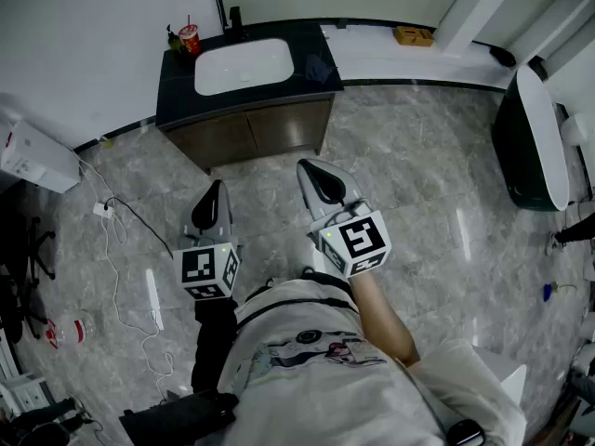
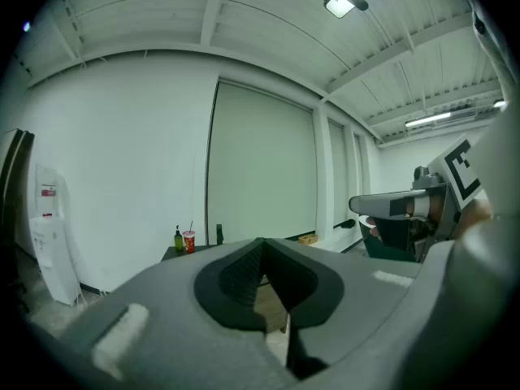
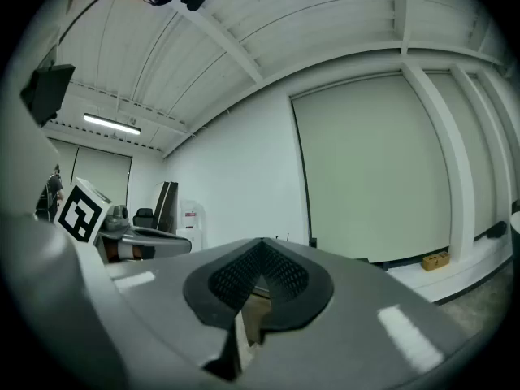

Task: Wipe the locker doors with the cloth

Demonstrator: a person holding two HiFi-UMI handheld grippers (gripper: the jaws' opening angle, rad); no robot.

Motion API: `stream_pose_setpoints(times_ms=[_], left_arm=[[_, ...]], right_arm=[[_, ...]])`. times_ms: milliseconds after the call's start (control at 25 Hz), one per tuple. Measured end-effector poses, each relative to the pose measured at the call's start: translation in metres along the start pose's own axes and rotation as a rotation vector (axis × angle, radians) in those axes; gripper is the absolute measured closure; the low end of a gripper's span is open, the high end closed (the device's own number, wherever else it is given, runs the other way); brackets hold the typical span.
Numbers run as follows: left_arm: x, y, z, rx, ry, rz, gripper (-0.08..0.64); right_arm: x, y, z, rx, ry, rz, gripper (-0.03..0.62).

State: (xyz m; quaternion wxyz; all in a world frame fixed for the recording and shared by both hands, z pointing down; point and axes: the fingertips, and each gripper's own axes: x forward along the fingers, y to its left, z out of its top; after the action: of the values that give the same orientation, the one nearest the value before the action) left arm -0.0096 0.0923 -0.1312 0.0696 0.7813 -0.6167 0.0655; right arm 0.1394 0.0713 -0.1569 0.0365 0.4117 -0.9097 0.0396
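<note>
A dark patch (image 1: 317, 67), possibly the cloth, lies on the black tabletop (image 1: 179, 89) right of the one basin (image 1: 244, 66), well apart from the two tools. The left tool (image 1: 216, 190) and right tool (image 1: 309, 171) are both clenched on nothing. One red cup (image 1: 189, 37) stands left of the basin.

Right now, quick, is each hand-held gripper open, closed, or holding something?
Left hand-held gripper: closed, holding nothing.
Right hand-held gripper: closed, holding nothing.
</note>
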Motion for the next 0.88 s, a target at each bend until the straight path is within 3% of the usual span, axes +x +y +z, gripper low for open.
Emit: stream_pose_setpoints(times_ms=[880], left_arm=[[0.016, -0.023, -0.008, -0.004, 0.030, -0.008, 0.560]], right_arm=[[-0.013, -0.031, -0.012, 0.028, 0.009, -0.011, 0.592]])
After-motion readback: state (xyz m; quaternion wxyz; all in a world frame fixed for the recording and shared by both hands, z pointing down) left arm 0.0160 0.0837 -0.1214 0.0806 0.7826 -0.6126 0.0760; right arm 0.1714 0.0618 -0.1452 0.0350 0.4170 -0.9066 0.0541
